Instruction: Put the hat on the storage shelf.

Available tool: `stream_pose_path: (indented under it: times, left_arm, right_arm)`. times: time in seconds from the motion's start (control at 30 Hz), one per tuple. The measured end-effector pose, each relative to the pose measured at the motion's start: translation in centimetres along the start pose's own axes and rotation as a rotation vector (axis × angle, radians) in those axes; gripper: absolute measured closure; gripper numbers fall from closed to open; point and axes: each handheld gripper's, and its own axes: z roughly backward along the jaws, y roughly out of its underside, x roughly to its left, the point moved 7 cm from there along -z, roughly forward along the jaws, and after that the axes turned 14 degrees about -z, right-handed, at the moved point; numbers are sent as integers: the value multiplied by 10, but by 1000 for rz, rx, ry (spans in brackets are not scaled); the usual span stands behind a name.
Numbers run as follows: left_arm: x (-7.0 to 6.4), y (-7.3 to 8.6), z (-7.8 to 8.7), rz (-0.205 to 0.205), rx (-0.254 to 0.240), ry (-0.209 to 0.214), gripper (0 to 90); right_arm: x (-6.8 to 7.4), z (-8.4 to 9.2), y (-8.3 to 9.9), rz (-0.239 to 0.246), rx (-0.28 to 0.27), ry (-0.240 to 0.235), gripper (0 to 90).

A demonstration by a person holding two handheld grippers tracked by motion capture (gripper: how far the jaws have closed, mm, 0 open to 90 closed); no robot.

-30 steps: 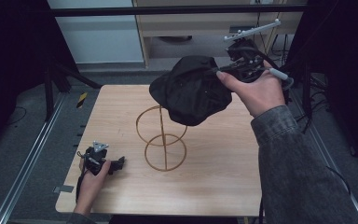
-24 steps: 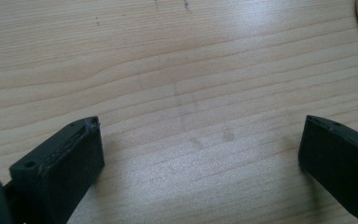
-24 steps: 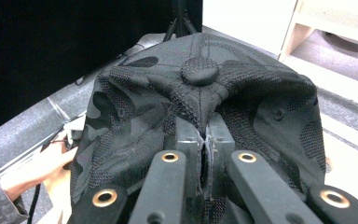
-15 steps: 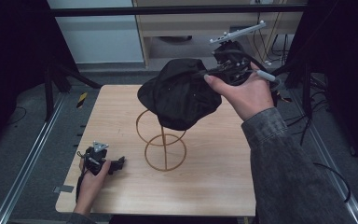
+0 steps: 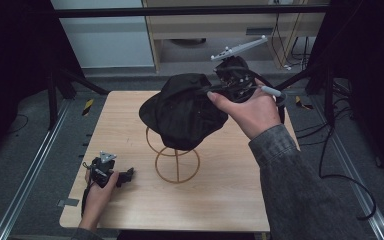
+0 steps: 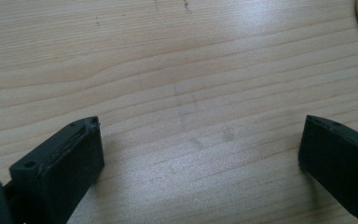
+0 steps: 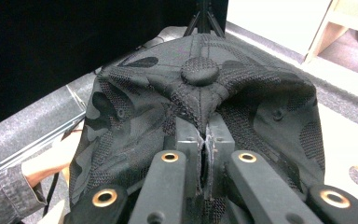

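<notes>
Here the right claw (image 7: 204, 140) pinches the black cap (image 5: 185, 112), crown button facing away.

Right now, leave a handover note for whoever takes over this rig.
Right gripper: shut on the black cap, pinching its fabric near the top button, held above the gold wire stand.
Left gripper: open, resting on the wooden table near its left front, holding nothing.
Done: cap gripped and lifted over the stand.
Left: probably seat the cap on the stand's upper ring, then release.
</notes>
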Motion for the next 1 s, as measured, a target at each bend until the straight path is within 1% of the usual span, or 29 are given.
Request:
stream_pose_path:
  times: [0.03, 0.23, 0.5, 0.6, 0.87, 1.0]
  left_arm:
    - [0, 0, 0, 0, 0, 0, 0]
    - [0, 0, 0, -3, -1, 2, 0]
    - [0, 0, 0, -7, -1, 4, 0]
    - [-1, -1, -1, -10, -2, 8, 0]
    - [-1, -1, -1, -10, -3, 8, 0]
    - [-1, -1, -1, -10, -3, 8, 0]
  right_arm:
    - [-1, -2, 1, 4, 0, -1, 872]
    - [-2, -8, 8, -9, 6, -29, 871]
    - [-2, -17, 24, -4, 34, -28, 871]
    - [0, -20, 32, -2, 40, -38, 871]
    - [3, -27, 46, 14, 57, -30, 870]
    - [1, -28, 53, 15, 65, -18, 870]
